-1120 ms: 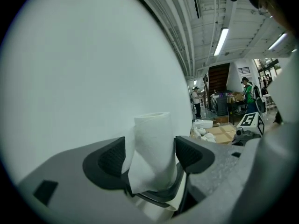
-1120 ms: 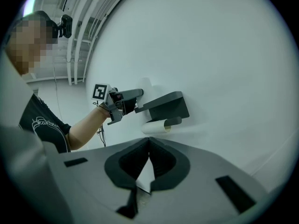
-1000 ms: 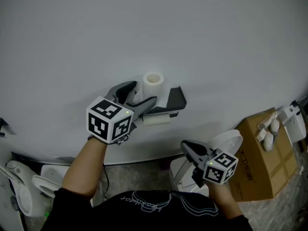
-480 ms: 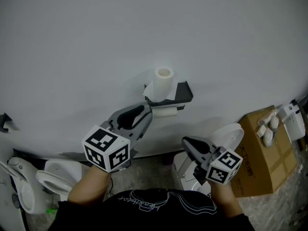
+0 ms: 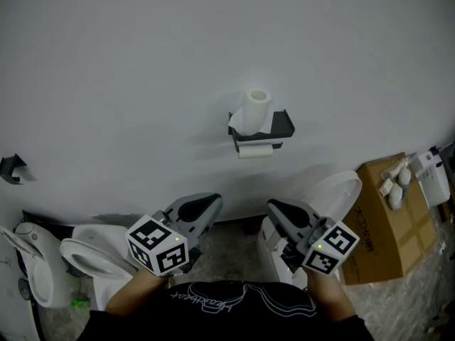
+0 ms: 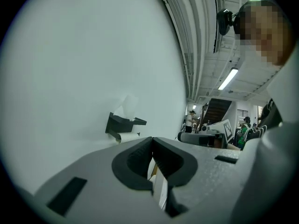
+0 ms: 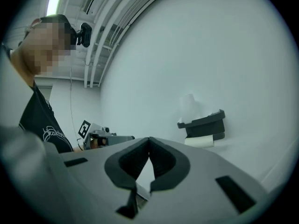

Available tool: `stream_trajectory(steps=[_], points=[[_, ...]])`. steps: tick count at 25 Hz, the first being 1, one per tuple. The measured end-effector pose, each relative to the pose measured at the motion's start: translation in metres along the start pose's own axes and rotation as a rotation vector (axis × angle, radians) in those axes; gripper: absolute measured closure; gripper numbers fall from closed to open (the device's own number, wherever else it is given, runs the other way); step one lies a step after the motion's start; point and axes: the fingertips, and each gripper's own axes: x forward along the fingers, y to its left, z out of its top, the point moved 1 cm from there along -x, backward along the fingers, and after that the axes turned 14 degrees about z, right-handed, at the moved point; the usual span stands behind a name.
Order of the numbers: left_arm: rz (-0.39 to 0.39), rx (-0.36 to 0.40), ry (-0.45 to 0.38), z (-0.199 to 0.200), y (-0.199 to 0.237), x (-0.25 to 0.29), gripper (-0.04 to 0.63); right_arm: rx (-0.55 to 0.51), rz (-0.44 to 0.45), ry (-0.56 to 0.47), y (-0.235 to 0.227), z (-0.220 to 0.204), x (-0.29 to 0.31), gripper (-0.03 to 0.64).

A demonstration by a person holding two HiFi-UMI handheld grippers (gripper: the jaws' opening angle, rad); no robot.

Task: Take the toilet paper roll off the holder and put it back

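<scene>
A white toilet paper roll (image 5: 256, 108) stands upright on top of the black wall holder (image 5: 279, 126). A second roll (image 5: 254, 150) hangs under the holder's shelf. My left gripper (image 5: 207, 203) is low and well back from the wall, shut with nothing in it. My right gripper (image 5: 275, 208) is beside it, also shut and empty. The left gripper view shows the holder (image 6: 122, 123) far ahead beyond its touching jaws (image 6: 152, 139). In the right gripper view the holder (image 7: 205, 122) and upright roll (image 7: 188, 106) lie off to the right of the gripper (image 7: 149, 139).
The plain white wall (image 5: 142, 69) fills the scene. A white toilet bowl (image 5: 89, 254) stands at lower left and another toilet with a raised lid (image 5: 334, 196) at lower right. A cardboard box (image 5: 387, 222) sits at the right. A small black fitting (image 5: 12, 167) is on the wall at far left.
The left gripper has pulled away from the roll and holder, down toward the person, and its jaws have closed. The roll stays upright on the holder. The right gripper has barely moved.
</scene>
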Motion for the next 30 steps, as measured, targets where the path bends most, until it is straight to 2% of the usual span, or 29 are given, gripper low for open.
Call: stream_trajectory(steps=[11, 18, 30], points=[[-0.039, -0.043, 0.012, -0.022, -0.007, -0.023, 0.591, 0.011, 0.003, -0.002, 0.023, -0.016, 0.005, 0.614], [-0.046, 0.0, 0.019, -0.024, -0.017, -0.024, 0.591, 0.006, -0.01, 0.007, 0.025, -0.019, 0.001, 0.614], [-0.049, -0.016, 0.024, -0.023, -0.014, -0.022, 0.591, 0.014, -0.018, 0.03, 0.022, -0.022, 0.003, 0.614]])
